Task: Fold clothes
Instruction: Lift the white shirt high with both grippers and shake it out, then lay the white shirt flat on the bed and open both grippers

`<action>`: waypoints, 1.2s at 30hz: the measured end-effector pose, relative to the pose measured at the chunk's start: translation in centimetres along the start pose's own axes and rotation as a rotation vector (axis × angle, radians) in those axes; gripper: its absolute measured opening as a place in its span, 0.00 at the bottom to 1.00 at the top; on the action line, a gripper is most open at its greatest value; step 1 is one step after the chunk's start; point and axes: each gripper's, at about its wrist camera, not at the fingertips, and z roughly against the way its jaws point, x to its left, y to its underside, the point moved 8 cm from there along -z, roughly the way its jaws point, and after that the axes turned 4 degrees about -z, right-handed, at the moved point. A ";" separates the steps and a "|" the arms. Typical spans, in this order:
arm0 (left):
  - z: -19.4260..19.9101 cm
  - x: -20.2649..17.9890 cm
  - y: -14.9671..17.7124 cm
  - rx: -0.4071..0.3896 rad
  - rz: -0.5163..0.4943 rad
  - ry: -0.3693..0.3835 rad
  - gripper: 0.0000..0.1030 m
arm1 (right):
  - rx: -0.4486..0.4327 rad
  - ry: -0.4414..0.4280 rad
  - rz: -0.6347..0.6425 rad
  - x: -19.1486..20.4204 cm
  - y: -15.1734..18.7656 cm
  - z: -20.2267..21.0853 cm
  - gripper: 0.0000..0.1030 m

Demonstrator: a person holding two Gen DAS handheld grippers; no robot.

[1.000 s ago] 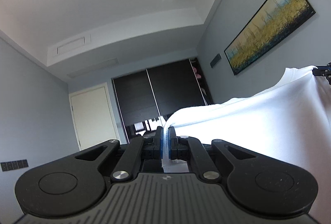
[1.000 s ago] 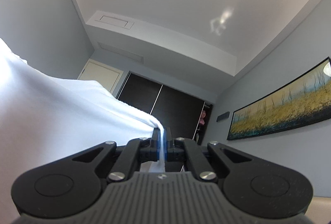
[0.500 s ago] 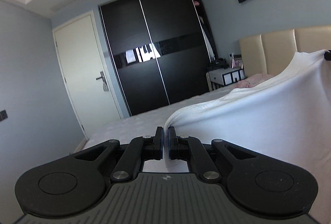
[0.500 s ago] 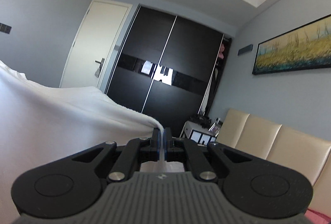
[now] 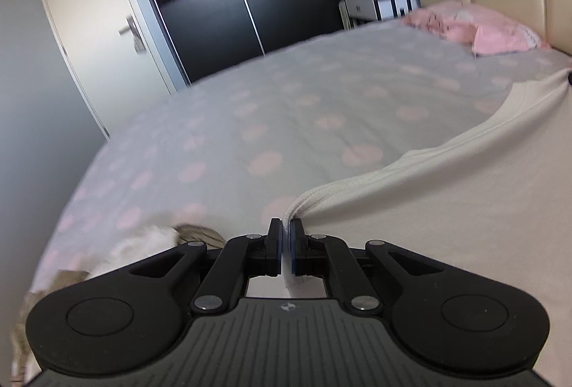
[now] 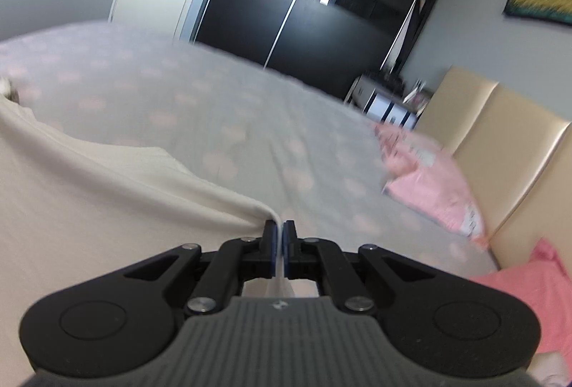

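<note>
At the near left edge of the left wrist view a striped, brownish heap of cloth (image 5: pixel 195 232) lies on the bed (image 5: pixel 286 94), blurred and partly hidden behind the left tongs (image 5: pixel 286 232), so what it is cannot be told. The left tongs are clamped on a ribbed edge of the cream-white garment (image 5: pixel 464 208), with the fabric pinched between the two pads. From there the garment runs to the right over the bed's dotted cover and out of the frame; its far corner ends at a dark tip cut off by the right edge.

In the right wrist view, the same garment fills the near left and is cut off by the left edge. The right tongs (image 6: pixel 279 233) are closed on a thin fold of it. Farther right, a pink pillow (image 6: pixel 429 183) lies smeared by motion blur against the padded headboard (image 6: pixel 500 144). The dark wardrobe (image 6: pixel 321 11) at the far wall is blurred too.
</note>
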 end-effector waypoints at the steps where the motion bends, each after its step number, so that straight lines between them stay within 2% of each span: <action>1: -1.5 -0.4 0.8 0.023 -0.007 0.009 0.03 | 0.035 -0.008 0.006 0.7 1.3 -1.8 0.04; 5: -6.8 -2.1 3.1 0.126 -0.021 0.052 0.03 | 0.144 -0.040 0.008 2.3 5.6 -6.7 0.04; 10: -10.8 -3.0 5.2 0.224 -0.028 0.103 0.06 | 0.198 -0.103 0.005 2.1 6.3 -8.4 0.04; 14: -11.0 -2.4 4.9 0.270 -0.001 0.156 0.07 | 0.236 -0.156 0.001 1.9 6.6 -9.4 0.06; 15: -10.6 -2.1 4.5 0.258 0.008 0.171 0.09 | 0.245 -0.169 0.000 1.8 6.7 -9.7 0.06; 16: -10.0 -1.7 4.0 0.237 0.016 0.185 0.16 | 0.254 -0.182 -0.001 1.8 6.8 -9.9 0.09; 17: -9.4 -1.3 3.5 0.215 0.025 0.200 0.25 | 0.264 -0.195 -0.002 1.7 6.9 -10.2 0.21; 18: -8.8 -1.1 3.1 0.199 0.030 0.221 0.29 | 0.267 -0.214 -0.011 1.5 6.7 -10.2 0.34; 19: -8.1 -0.9 2.6 0.185 0.033 0.246 0.37 | 0.261 -0.240 -0.028 1.2 6.2 -9.8 0.36; 22: -7.0 -0.8 1.0 0.125 0.074 0.321 0.43 | 0.208 -0.298 -0.065 0.8 4.4 -8.5 0.36; 24: -7.7 -1.7 0.3 0.110 0.086 0.340 0.43 | 0.169 -0.335 -0.101 1.2 3.3 -8.6 0.36; 26: -8.7 -3.0 -0.1 0.108 0.082 0.358 0.43 | 0.171 -0.371 -0.153 2.1 2.8 -9.3 0.36; 29: -10.6 -5.3 -0.2 0.129 0.049 0.389 0.43 | 0.191 -0.419 -0.201 3.8 2.7 -10.8 0.36; 32: -12.3 -6.5 0.1 0.153 0.077 0.412 0.43 | 0.220 -0.454 -0.220 5.3 3.3 -12.1 0.36; 33: -12.6 -6.8 0.3 0.159 0.085 0.421 0.40 | 0.233 -0.467 -0.228 5.7 3.6 -12.5 0.35; 34: -12.8 -7.1 0.4 0.163 0.087 0.430 0.28 | 0.246 -0.479 -0.235 6.1 3.9 -12.9 0.35; 35: -12.9 -7.3 0.5 0.161 0.083 0.446 0.18 | 0.255 -0.492 -0.241 6.4 4.2 -13.2 0.31; 36: -12.8 -7.5 0.5 0.150 0.076 0.454 0.15 | 0.253 -0.497 -0.241 6.5 4.4 -13.3 0.17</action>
